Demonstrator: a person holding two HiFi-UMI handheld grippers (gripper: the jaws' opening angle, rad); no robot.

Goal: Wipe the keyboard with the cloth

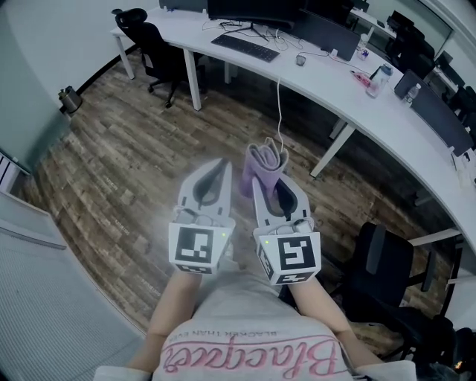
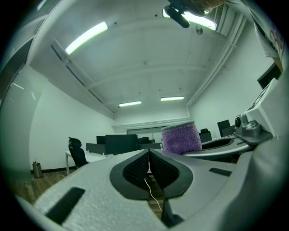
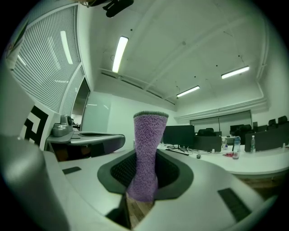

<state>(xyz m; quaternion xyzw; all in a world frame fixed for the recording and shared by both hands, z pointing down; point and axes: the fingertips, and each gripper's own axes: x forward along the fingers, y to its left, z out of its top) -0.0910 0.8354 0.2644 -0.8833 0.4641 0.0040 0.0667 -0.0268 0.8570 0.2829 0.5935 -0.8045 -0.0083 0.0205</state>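
Near the middle of the head view, your right gripper (image 1: 266, 181) pinches the folded purple cloth (image 1: 262, 162), which stands up out of its jaws toward the top of the frame. Just to its left, your left gripper (image 1: 214, 170) has its jaws pressed together on nothing. Both hang over the wooden floor (image 1: 126, 164). Well apart from them, at the upper centre of the frame, the black keyboard (image 1: 245, 47) lies on the white desk (image 1: 327, 80), with a monitor (image 1: 253, 10) behind it.
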